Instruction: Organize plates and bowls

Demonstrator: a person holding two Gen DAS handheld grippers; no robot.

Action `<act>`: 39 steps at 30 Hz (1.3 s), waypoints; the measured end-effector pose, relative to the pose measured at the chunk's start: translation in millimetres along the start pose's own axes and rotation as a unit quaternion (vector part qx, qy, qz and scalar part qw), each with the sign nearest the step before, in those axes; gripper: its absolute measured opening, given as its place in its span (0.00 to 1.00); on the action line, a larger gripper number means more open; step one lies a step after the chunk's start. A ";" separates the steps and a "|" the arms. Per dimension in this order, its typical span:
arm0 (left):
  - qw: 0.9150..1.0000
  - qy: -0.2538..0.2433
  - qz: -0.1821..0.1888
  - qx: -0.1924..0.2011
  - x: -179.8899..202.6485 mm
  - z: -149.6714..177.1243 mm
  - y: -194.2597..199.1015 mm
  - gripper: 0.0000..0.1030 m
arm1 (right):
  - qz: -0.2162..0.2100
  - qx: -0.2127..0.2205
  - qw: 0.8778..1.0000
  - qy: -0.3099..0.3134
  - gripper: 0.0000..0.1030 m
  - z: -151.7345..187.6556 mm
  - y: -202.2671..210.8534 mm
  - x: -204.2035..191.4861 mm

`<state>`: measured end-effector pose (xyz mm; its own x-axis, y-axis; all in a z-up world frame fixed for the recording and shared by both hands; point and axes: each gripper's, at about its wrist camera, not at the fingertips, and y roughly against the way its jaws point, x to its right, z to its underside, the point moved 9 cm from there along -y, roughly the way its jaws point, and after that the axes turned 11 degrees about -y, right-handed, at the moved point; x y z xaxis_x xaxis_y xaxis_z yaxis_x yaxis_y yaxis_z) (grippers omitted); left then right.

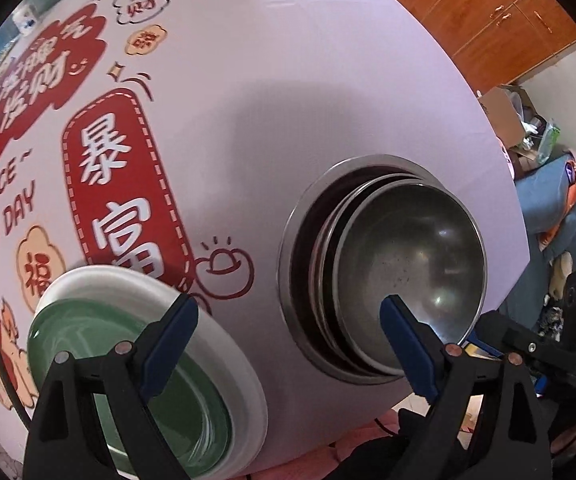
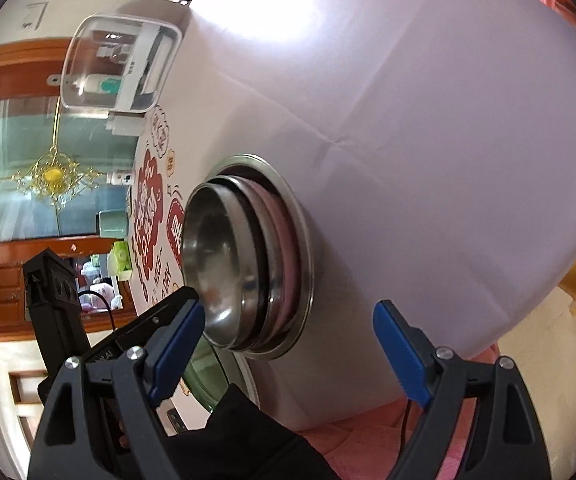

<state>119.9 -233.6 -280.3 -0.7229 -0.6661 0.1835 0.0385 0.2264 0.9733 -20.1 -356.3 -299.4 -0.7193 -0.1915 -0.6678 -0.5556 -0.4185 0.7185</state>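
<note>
Our left gripper [image 1: 288, 314] and right gripper [image 2: 288, 322] share black frames. We see blue pads [image 1: 406, 340], round metal rivets.

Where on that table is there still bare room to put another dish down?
Bare cloth lies beyond the steel stack, toward the table's far edge, and between it and the red prints. It is crowded near the front edge, where the green dish sits beside the stack.

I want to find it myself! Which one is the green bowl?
Look at the round table with the white cloth and red writing. Near its edge sit two piles: a shiny metal stack and a white plate. The green bowl sits in that plate, the only green dish.
</note>
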 end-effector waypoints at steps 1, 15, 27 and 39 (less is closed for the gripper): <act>1.000 -0.001 0.005 -0.003 0.6 -1.5 -2.7 0.89 | 0.000 0.000 1.000 -0.004 0.84 -0.6 -1.0 0.9; 0.999 0.005 0.039 -0.023 9.0 -11.0 -29.0 0.79 | 0.001 -0.003 1.000 -0.017 0.59 -8.9 -8.7 1.5; 0.998 0.012 0.044 -0.039 15.2 -13.7 -46.4 0.58 | -0.007 -0.012 1.000 -0.016 0.45 -12.9 -12.6 -2.1; 0.997 0.020 0.061 -0.040 28.0 -20.0 -53.8 0.51 | -0.019 -0.022 1.000 -0.007 0.36 -14.6 -13.4 -7.3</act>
<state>111.4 -278.7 -324.7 -0.6821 -0.6647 0.3049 0.1801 0.2514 0.9510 -1.4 -362.2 -307.0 -0.7039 -0.1615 -0.6917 -0.5643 -0.4643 0.6826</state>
